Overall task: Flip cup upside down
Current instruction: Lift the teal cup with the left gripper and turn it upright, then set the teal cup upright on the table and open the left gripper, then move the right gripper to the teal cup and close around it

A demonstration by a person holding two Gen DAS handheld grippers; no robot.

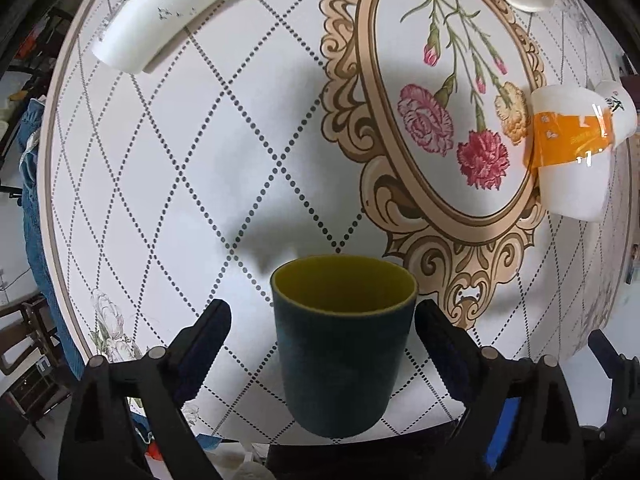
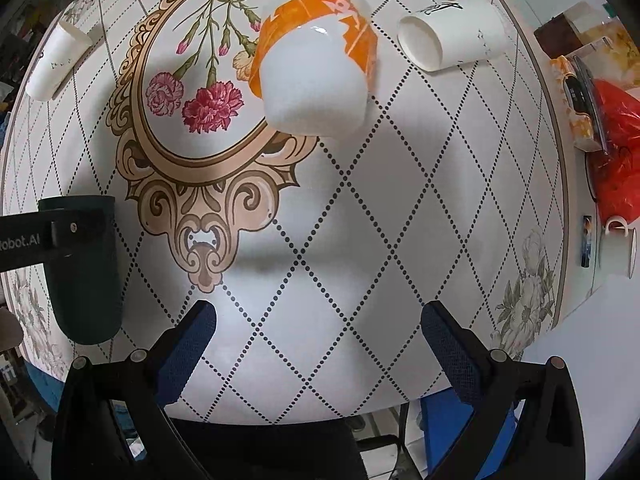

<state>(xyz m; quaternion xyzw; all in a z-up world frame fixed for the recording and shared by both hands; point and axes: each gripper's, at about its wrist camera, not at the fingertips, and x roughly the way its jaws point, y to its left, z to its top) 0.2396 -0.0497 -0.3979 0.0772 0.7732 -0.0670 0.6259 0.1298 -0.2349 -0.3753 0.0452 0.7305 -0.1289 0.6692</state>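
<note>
Cup [image 1: 340,344] stood upright on desk [image 1: 200,160], rigid, light (likely plastic); mid-wall grip suited. Left fingers [image 1: 208,332] spread, clear; right fingers [image 2: 192,336] spread, empty.

Both cameras look down at the round table [image 1: 168,184] from close above. Both see the same flower picture [image 2: 200,92] – and the orange cup [image 1: 568,152].

Cup [image 1: 342,344] upright on table [image 1: 168,184]
</note>
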